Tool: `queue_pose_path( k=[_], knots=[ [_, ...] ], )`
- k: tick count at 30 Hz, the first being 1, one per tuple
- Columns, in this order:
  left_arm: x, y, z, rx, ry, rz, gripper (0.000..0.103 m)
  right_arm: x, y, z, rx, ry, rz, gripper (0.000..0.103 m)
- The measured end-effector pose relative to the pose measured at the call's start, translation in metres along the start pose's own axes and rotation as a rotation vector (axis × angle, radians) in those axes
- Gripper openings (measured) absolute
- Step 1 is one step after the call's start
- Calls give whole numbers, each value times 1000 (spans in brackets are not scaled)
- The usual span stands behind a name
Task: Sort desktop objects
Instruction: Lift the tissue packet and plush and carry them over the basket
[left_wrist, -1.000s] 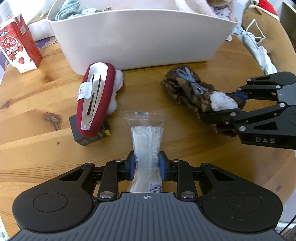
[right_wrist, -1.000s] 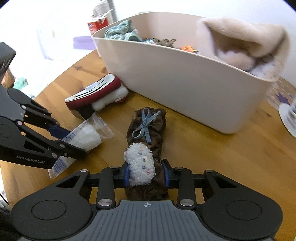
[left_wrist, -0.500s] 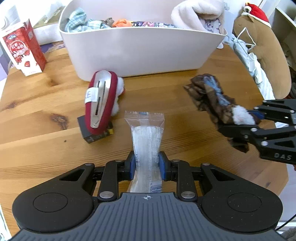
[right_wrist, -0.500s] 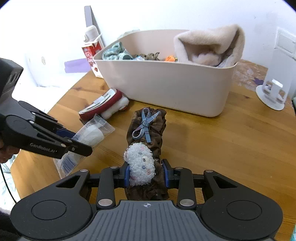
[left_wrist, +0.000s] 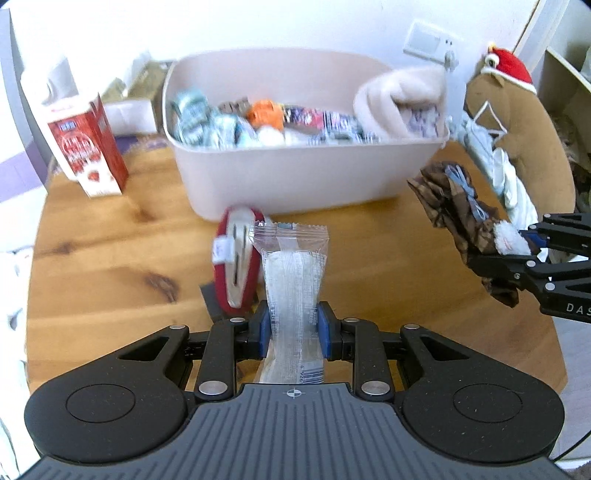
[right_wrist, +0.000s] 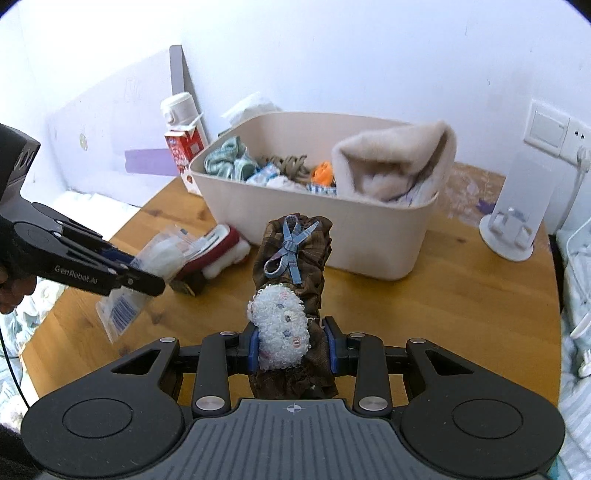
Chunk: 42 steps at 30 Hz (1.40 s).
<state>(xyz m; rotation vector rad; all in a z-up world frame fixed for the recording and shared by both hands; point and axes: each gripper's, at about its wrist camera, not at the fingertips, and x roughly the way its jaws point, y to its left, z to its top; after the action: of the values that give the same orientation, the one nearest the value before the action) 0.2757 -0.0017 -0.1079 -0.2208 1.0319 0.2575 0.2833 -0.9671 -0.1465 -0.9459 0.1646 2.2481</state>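
My left tongs (left_wrist: 292, 325) are closed on a clear packet (left_wrist: 293, 280), the blue pads pressing its two sides; the packet stands out forward of the pads, clear of the table (left_wrist: 110, 251). My right tongs (right_wrist: 291, 345) are closed on a brown scrunchie (right_wrist: 295, 251), which carries a blue bow and a white fuzzy patch; it too is held above the table, its free end pointing toward the bin (right_wrist: 369, 240). In the left view the right tongs (left_wrist: 532, 240) enter from the right edge with the scrunchie (left_wrist: 454, 206) in their grip, near the bin's right corner. The bin (left_wrist: 288, 173) sits at the far side of the table and holds small packets, cloth items and a beige plush piece (right_wrist: 395, 162) draped over its right end. A red hair clip (left_wrist: 236, 262) lies on the table just in front of the bin, on top of a small dark box; in the left view the packet partly covers it. A red carton (left_wrist: 88, 151) stands upright left of the bin. A white stand (right_wrist: 517, 214) stands at the table's right edge.
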Motion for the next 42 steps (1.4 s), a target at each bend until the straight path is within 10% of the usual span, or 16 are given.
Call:
queue_pose_path(
  k=[24,42],
  knots=[
    [-34,13,100,66,-194,62,26,-29,-41,88,-105,-170,-73,28],
    [21,-1,152,127,-175,65,26,19,-46,147,-111,-203,-92,27]
  ],
)
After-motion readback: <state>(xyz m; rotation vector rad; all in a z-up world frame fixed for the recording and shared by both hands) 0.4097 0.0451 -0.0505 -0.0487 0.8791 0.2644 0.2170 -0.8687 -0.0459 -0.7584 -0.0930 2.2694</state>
